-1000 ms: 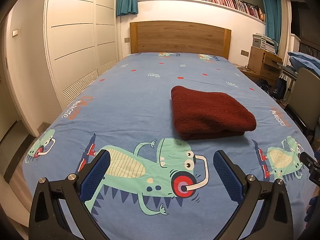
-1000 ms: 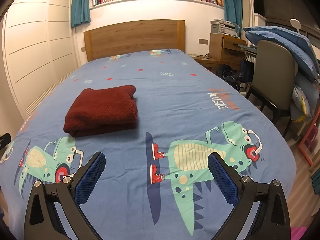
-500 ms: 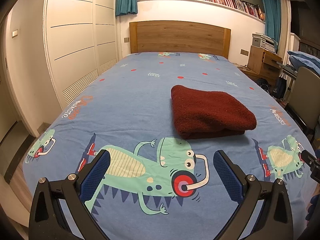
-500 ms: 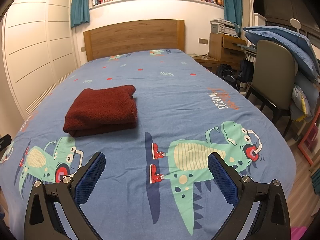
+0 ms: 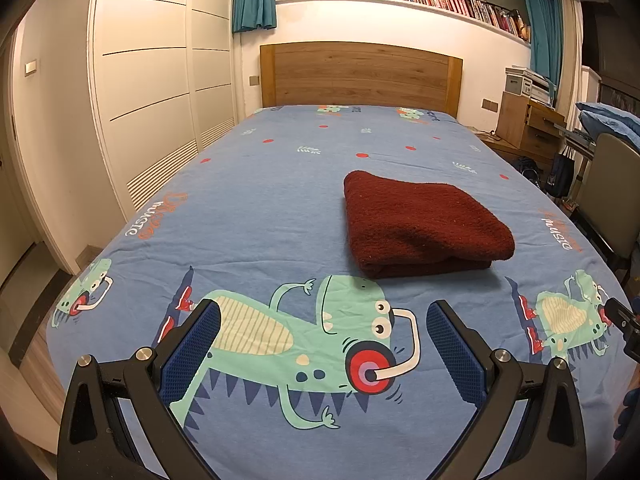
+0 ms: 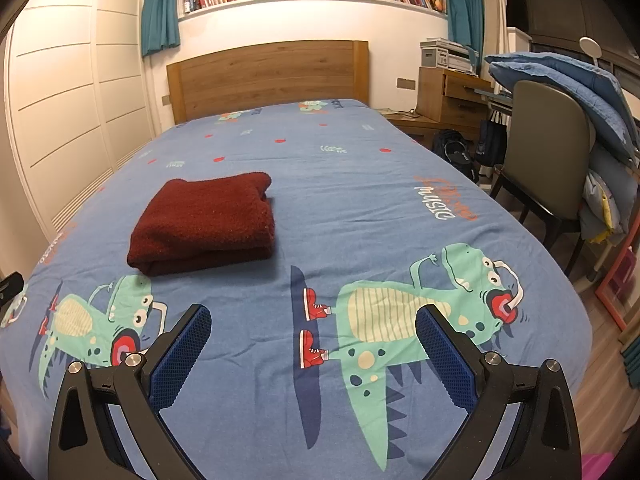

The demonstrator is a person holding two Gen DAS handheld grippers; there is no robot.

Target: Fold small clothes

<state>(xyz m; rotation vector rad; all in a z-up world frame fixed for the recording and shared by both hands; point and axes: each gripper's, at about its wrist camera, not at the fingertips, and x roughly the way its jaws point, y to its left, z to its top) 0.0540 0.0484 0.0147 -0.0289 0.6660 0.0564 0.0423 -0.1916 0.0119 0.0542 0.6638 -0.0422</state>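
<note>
A dark red fleecy garment [image 5: 424, 224] lies folded into a thick rectangle on the blue dinosaur-print bed sheet [image 5: 260, 216]. It also shows in the right wrist view [image 6: 208, 226], left of centre. My left gripper [image 5: 323, 316] is open and empty, above the sheet, short of the garment and to its left. My right gripper [image 6: 313, 318] is open and empty, above the sheet, short of the garment and to its right. Neither gripper touches the garment.
A wooden headboard [image 5: 360, 74] stands at the far end of the bed. White wardrobe doors [image 5: 152, 80] line the left side. A chair [image 6: 548, 148] with piled blue bedding [image 6: 568, 80] and a wooden desk [image 6: 452, 96] stand at the right.
</note>
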